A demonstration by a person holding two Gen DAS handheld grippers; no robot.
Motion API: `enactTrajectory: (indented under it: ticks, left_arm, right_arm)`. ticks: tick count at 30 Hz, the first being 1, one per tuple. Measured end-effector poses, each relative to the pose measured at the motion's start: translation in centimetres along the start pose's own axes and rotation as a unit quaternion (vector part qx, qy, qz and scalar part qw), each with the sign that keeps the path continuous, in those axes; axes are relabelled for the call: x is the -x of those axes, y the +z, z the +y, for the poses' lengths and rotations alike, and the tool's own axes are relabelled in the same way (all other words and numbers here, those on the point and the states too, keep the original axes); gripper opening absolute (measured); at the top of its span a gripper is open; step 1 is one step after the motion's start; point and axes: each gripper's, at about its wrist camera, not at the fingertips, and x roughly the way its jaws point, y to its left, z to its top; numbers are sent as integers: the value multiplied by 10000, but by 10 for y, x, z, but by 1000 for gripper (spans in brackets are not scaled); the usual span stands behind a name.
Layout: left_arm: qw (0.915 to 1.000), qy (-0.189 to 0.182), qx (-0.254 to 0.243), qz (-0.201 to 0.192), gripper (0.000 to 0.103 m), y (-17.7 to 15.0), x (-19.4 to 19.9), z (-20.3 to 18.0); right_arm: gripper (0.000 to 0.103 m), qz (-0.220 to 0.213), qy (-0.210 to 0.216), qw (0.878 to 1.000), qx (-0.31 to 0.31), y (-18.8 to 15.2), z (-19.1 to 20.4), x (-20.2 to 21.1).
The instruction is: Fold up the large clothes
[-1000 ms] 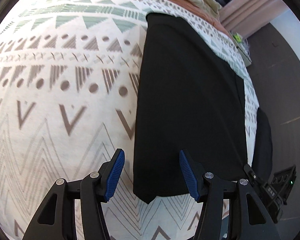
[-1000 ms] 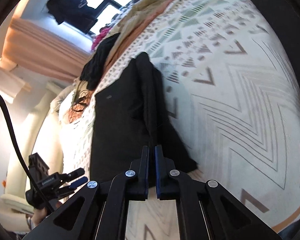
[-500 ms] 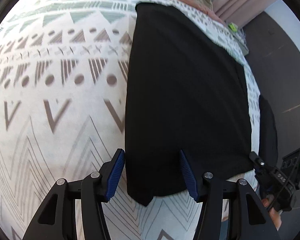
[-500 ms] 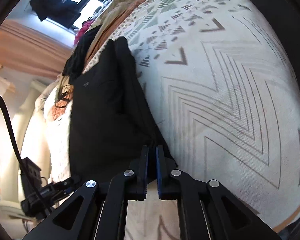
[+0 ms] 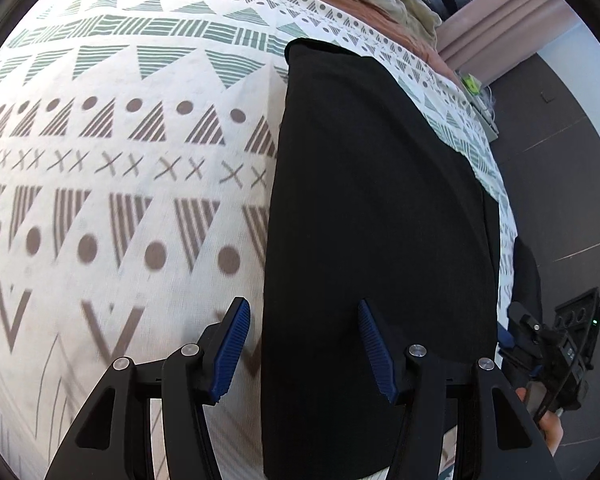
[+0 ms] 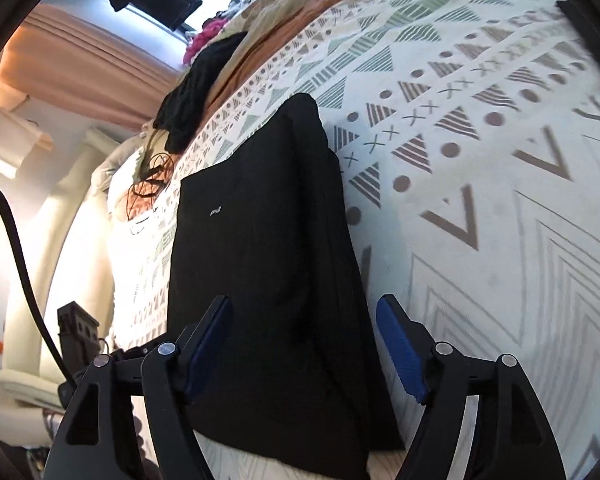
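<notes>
Now the black garment [image 6: 268, 264] lies folded into a long panel on the patterned bedspread [image 6: 480, 168], directly ahead of both tools. Your right gripper [image 6: 304, 344] has just been opening and has let go of the near hem it pinched a second ago; this fold is laid. Your left gripper [image 5: 302, 346] remains spread, holding nothing.

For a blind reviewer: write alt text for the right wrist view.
A folded black garment lies lengthwise on a patterned bedspread. The right gripper hovers over its near end, its jaws just opened and gripping nothing. More clothes are heaped at the far edge.
</notes>
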Motion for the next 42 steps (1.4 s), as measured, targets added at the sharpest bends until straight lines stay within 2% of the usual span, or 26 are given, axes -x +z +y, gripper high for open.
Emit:
enactTrajectory:
  ticks: [5,10,11,19,27,29,30,31,34,37,42]
  left_arm:
    - [10000,-89,-19,-3,58,21,-12,-3]
    - [10000,-70,-51,-1,58,44,-25,-7]
    - [10000,-75,-43,11,58,48,-28,-7]
    - [9999,-129,-13,20,58,80,-48,-10]
    - [9999,-109,101,51,56,104,-65,-11]
    - [9999,-30,143,66,49,106,-66,-14]
    - [9999,-8,126,64,44,106,-65,-16]
    - [10000,31,65,49,40,105,-62,-18]
    - [9999,94,-133,-42,29,102,-54,-28]
    - [9998,32,-135,-143,23,99,-43,-33]
    - [9989,-144,-161,-409,21,90,-8,-43]
  right_arm:
    - [74,435,289,9986,-62,21,-6,-27]
    - [77,876,381,9954,-35,38,-12,-59]
    - [80,923,442,9947,-71,41,-13,-64]
    - [80,1284,1046,9861,-100,67,-17,-93]
    - [78,1507,1341,9794,-74,84,-6,-120]
    - [59,1495,1300,9802,-61,87,-4,-125]
    - [53,1515,1266,9803,-70,88,-5,-128]
    - [40,1545,1284,9796,-81,88,-4,-130]
    - [23,1514,1323,9796,-11,86,1,-128]
    - [18,1365,1363,9812,104,83,14,-116]
    - [16,1145,1406,9830,271,81,40,-90]
